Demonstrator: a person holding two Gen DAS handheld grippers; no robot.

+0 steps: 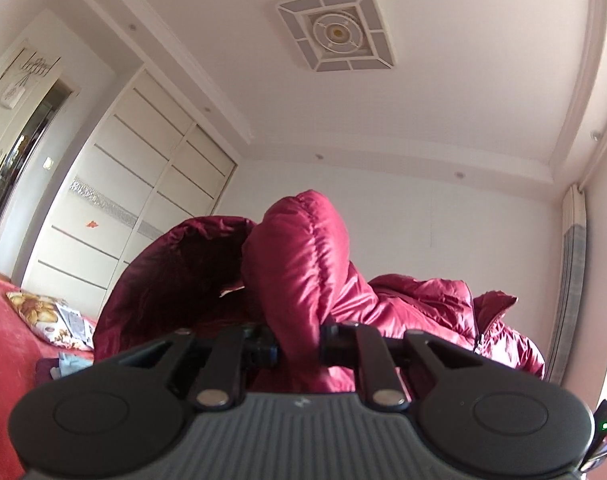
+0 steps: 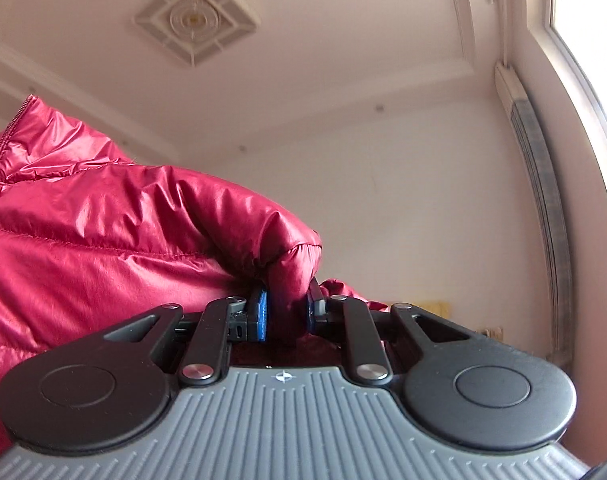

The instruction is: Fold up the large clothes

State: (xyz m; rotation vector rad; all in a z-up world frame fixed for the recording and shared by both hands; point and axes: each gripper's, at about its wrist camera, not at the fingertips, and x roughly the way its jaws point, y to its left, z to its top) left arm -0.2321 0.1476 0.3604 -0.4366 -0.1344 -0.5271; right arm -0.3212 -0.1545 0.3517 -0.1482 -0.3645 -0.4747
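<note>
Both wrist cameras tilted up toward the ceiling. Red puffer jacket (image 1: 303,264) lifted off the bed (image 1: 7,344), hanging between the two grippers.

Left gripper (image 1: 297,340): jaws drawn in on a padded fold of the jacket, fabric bulging up above them. Grip looks shallow (only an edge of the quilting sits between the pads).

Right gripper (image 2: 287,312): blue pads (image 2: 261,314) clamped on a bunched corner of the jacket, fabric pinched tight; the rest drapes off to the left, zip edge visible at far left.

Risks, as judged:
- Shell is glossy and slippery; the left hold could slide off under the jacket's weight if the lift goes on.
- Padding compresses, so a pinch that feels firm may hold only the outer layer; lining could sag and spoil the fold line.
- Hood and body hang unevenly; laying down now could trap a sleeve underneath.
- Pillow (image 1: 43,312) and loose items on the bed could catch the hem.
</note>
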